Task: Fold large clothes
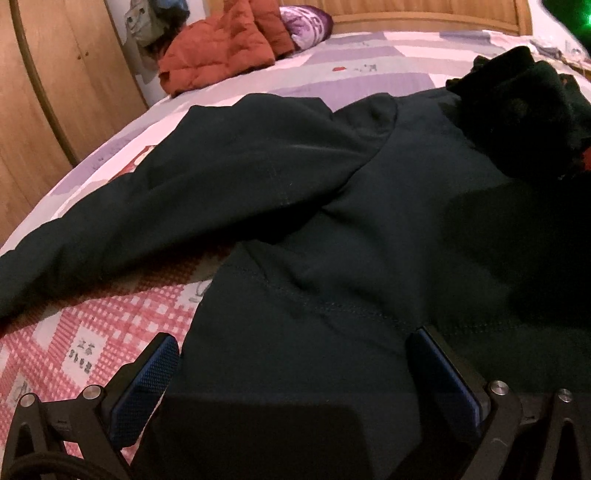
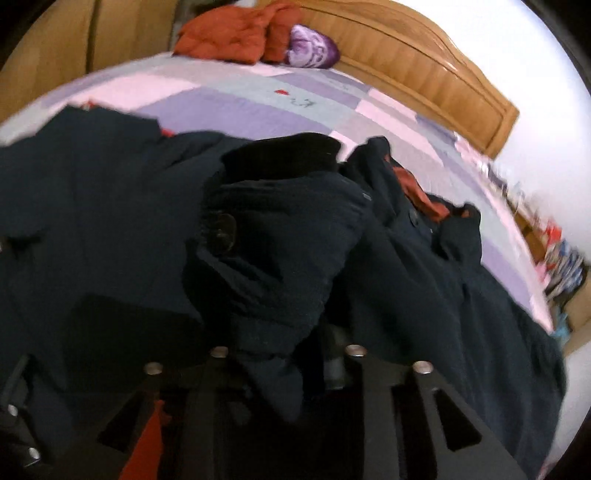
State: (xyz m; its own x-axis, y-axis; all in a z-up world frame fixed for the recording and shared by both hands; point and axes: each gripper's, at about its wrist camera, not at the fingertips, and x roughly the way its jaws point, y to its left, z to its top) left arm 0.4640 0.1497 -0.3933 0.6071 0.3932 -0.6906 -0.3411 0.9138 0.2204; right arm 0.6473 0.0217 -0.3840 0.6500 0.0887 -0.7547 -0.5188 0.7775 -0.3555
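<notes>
At the bottom of the left wrist view, the left gripper is seen with its two blue-padded fingers spread wide apart. Between them lies the lower part of a dark coat, its cloth passing under the gap; neither pad is pressed on it, and the left finger stands over the pink checked part of the bedspread just beside the coat's edge. One sleeve is stretched toward the left edge of the frame, and a bunched dark mass is seen at the upper right.

In the right wrist view, which is blurred, the right gripper is almost buried: a thick fold of the dark coat is heaped between and over its finger arms at bottom centre. The fingertips are hidden by the cloth, so it cannot be told whether the fold is gripped. A button is visible on the fold at centre left.

At the top of both views, an orange jacket and a purple pillow are set against the wooden headboard.
</notes>
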